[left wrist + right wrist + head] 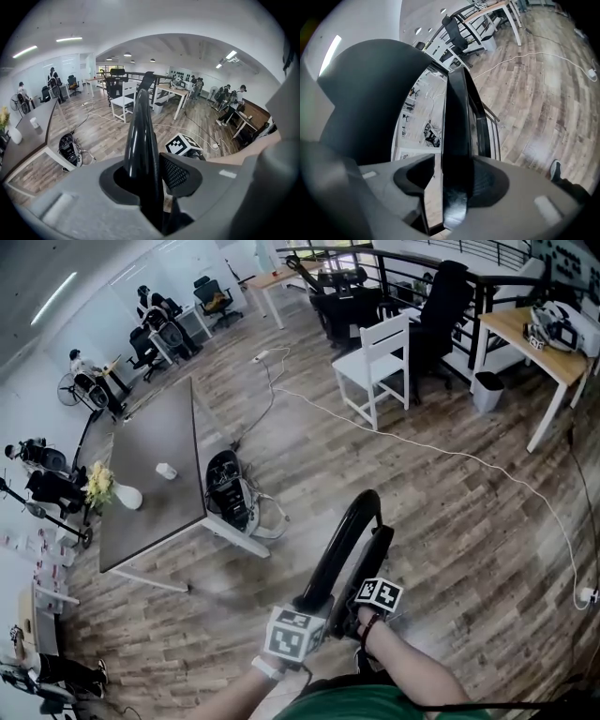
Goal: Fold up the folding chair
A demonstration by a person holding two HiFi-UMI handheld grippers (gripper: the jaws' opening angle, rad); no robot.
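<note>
the folding chair stands just in front of the person, out on the wood-plank floor. it is seen nearly edge-on as a thin black shape with a rounded top, and it looks collapsed flat. whether its feet touch the floor cannot be made out, since the hands and grippers cover its lower end.

both grippers are on the chair, side by side near its lower part. the left gripper has its fingers clenched round a glossy black tube of the frame, which rises straight up out of them. the right gripper has its fingers grasping a flat black edge of the chair, with thin frame bars running along beside it. the two marker cubes sit close together, the right one a little further from the person.

to the left stands a long grey surface carrying a white vase with yellow flowers and a small white cup. a black pack with loose cords lies on the floor at its near edge. further off, a white wooden chair stands alone, and a white cable trails across the planks towards the right. a pale wooden desk stands at the far right with a grey bin beside it.
</note>
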